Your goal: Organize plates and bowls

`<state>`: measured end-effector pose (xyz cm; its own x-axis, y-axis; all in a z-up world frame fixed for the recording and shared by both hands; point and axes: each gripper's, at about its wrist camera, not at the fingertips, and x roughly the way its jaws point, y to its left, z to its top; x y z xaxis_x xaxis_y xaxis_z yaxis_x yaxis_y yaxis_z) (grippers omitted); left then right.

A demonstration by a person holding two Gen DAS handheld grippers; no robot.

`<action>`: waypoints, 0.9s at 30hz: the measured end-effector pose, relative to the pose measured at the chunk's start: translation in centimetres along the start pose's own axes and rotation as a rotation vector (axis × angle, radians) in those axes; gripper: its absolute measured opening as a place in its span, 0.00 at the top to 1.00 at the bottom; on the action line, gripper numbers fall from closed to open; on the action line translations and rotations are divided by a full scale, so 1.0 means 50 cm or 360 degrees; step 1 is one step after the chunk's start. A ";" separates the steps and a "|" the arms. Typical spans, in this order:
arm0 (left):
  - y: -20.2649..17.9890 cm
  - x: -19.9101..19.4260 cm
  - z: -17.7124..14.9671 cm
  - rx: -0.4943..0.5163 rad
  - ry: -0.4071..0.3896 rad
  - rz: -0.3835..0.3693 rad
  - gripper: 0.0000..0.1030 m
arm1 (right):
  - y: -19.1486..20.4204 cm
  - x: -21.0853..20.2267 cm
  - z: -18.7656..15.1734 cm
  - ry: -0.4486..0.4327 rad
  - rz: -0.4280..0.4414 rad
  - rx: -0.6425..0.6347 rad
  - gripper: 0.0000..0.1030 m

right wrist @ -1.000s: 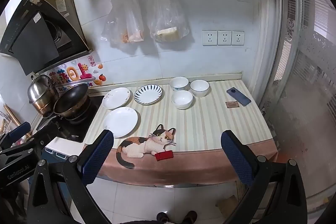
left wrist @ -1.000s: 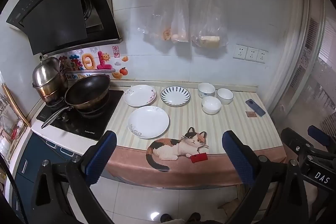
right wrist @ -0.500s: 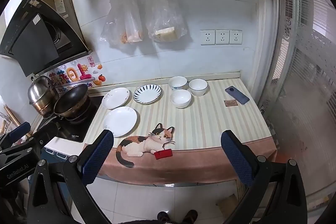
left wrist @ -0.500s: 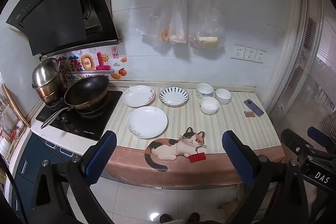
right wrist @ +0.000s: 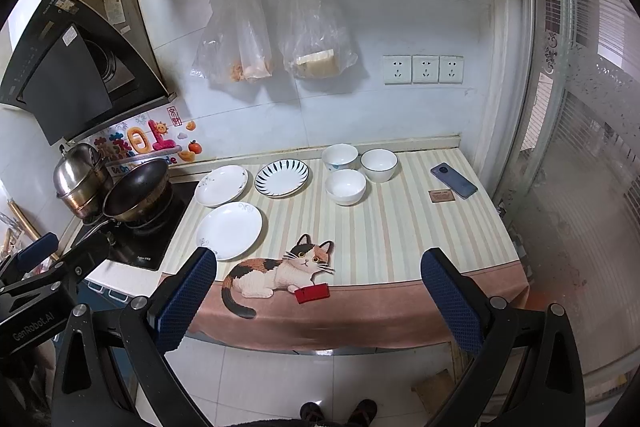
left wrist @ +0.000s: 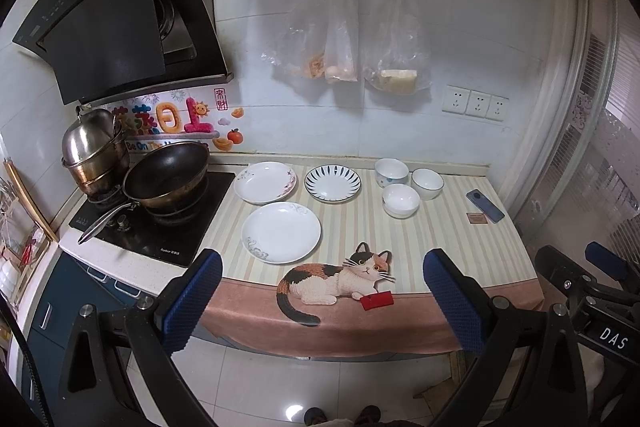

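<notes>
Left wrist: plates and bowls lie beyond open left tool.

Loads of open room at the front of the desk, clutter's all toward the back
Front strip of the desk over the cat print is bare, and so is the stretch between the bowls and the phone. The three plates sit close together on the left, three bowls bunched just beside them, wok and steel pot block the left end, and bags hang off the wall above the plates
</notes>
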<state>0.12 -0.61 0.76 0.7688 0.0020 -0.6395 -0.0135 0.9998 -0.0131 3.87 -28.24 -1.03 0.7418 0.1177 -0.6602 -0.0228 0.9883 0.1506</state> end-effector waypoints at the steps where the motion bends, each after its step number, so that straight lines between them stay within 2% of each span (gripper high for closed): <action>1: -0.001 -0.001 0.002 -0.0002 0.0002 0.0001 0.00 | 0.000 0.000 0.000 0.0001 0.0001 0.0000 0.00; 27: 0.011 0.016 -0.017 -0.0006 -0.0009 -0.0006 0.00 | 0.002 0.017 0.005 0.0007 -0.0007 0.0003 0.00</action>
<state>0.17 -0.08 -0.41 0.7723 -0.0019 -0.6353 -0.0128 0.9997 -0.0187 4.69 -28.06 -1.40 0.7389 0.1139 -0.6641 -0.0182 0.9886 0.1493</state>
